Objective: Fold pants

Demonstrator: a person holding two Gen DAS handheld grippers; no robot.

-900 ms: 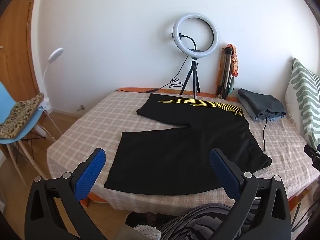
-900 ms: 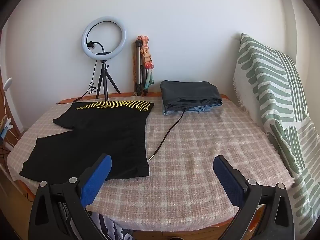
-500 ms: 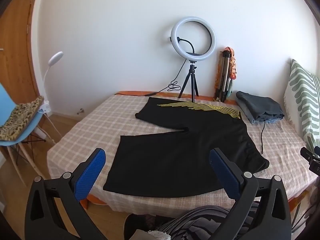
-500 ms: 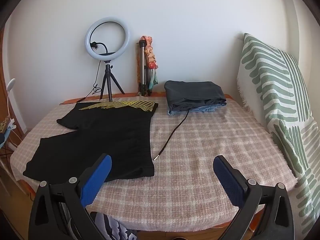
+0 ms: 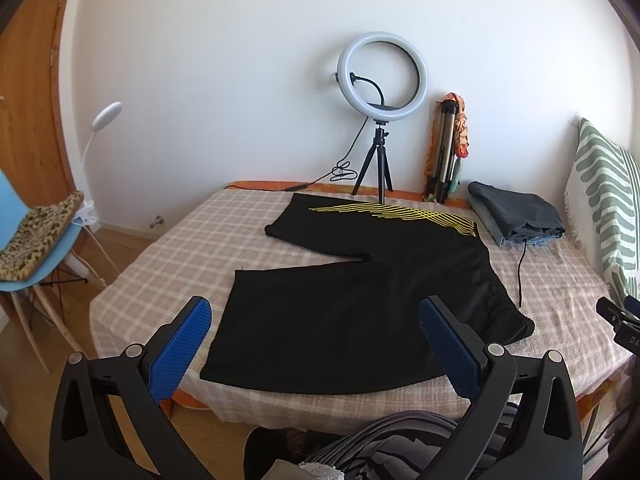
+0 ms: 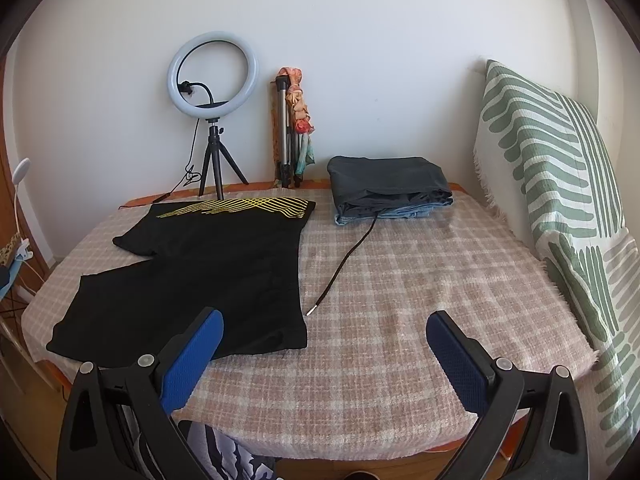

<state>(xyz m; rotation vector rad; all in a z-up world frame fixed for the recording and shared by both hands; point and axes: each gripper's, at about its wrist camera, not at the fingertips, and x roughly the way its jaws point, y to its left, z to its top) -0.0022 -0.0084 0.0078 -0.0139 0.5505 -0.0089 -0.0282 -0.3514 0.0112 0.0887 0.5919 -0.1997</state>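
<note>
Black pants (image 5: 360, 296) with yellow stripes on the far leg lie spread flat on the checked bed cover (image 5: 192, 248), legs pointing left, waistband to the right. They also show in the right wrist view (image 6: 208, 276) at the left. My left gripper (image 5: 316, 328) is open and empty, held above the near edge of the bed in front of the near leg. My right gripper (image 6: 324, 340) is open and empty, over the near bed edge to the right of the waistband. Part of it shows at the right edge of the left wrist view.
A folded pile of grey and blue clothes (image 6: 390, 188) with a dark cord (image 6: 344, 260) trailing from it lies at the back right. A ring light on a tripod (image 5: 380, 128) and a folded tripod (image 5: 444, 152) stand at the wall. A striped cushion (image 6: 552, 184) leans at right. A blue chair (image 5: 36, 248) stands left.
Both grippers have drawn back and risen slightly, so the bed and pants sit a little farther and lower in both views. The pants have not moved.
</note>
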